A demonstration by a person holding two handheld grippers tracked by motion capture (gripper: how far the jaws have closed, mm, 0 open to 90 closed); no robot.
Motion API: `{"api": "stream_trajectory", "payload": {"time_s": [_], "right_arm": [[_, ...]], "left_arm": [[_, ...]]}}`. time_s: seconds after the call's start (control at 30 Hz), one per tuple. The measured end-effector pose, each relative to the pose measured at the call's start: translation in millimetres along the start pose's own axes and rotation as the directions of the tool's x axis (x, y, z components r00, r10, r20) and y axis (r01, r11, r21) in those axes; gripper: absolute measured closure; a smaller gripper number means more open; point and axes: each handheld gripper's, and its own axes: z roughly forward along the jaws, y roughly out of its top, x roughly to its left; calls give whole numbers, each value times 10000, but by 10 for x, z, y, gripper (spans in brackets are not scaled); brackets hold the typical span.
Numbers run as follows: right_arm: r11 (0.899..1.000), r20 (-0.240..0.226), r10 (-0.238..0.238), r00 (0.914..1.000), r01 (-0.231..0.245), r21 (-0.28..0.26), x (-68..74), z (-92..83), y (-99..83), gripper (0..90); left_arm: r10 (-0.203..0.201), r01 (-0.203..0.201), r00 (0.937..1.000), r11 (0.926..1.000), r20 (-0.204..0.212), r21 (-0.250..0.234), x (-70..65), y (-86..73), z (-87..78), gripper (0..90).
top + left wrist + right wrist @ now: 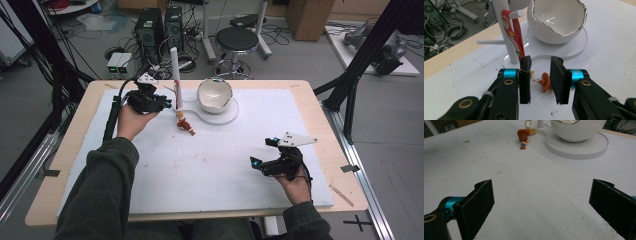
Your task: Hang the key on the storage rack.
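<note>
A small orange-haired keychain figure lies on the white mat, tied by a gold ring to a red printed strap. The strap hangs from a peg of a white stand. My left gripper is low beside the stand's foot, open. In the left gripper view the figure lies on the mat just past the gap between the jaws, and the pads press on nothing. My right gripper rests at the front right, open wide and holding nothing. In the right gripper view the figure is far ahead.
A white cracked-egg-shaped bowl with a silver rim sits on a round white base right of the stand. The white mat covers a wooden table. A stool and computer towers stand behind the far edge.
</note>
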Motion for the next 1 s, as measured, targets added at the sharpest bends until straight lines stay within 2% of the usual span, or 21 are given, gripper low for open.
{"api": "stream_trajectory", "payload": {"time_s": [0.37,0.5,0.7,1.0], "right_arm": [[10000,125,62,9999,-61,-53,9,-5,8,49],[10000,189,-30,9998,31,-44,6,10,6,49],[10000,212,74,9997,-73,-22,-2,8,3,49],[10000,303,69,9995,-69,27,-7,4,-6,49]], "left_arm": [[-137,143,9997,9995,202,-275,-8,-120,-122,624],[-92,104,9995,9990,288,-440,-24,-112,-181,590],[-30,54,9992,9981,386,-617,-65,-109,-256,534],[-77,122,9987,9961,511,-876,-88,-185,-362,521]]}}
